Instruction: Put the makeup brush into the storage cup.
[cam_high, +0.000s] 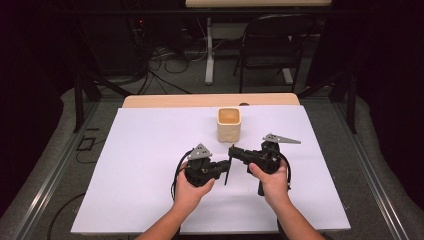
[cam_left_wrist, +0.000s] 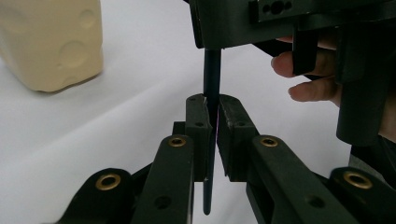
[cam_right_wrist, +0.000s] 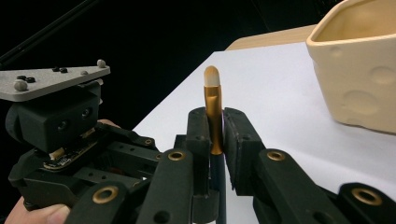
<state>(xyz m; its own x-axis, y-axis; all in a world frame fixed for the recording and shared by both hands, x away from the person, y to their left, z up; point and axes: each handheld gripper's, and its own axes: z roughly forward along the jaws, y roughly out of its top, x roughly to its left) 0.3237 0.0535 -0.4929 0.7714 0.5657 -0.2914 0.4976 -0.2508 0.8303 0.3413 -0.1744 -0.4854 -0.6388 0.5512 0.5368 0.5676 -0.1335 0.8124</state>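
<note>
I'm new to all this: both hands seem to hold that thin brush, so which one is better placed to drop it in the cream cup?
Probably the right gripper: it grips the slim dark brush by its gold collar and sits nearer the cream cheese-patterned cup.

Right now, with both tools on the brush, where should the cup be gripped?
Grip the cream cup by one wall at its rim, from above. It stands upright with its mouth open, and its square, flat walls suit the jaws; the dimpled body looks too broad to span.
</note>
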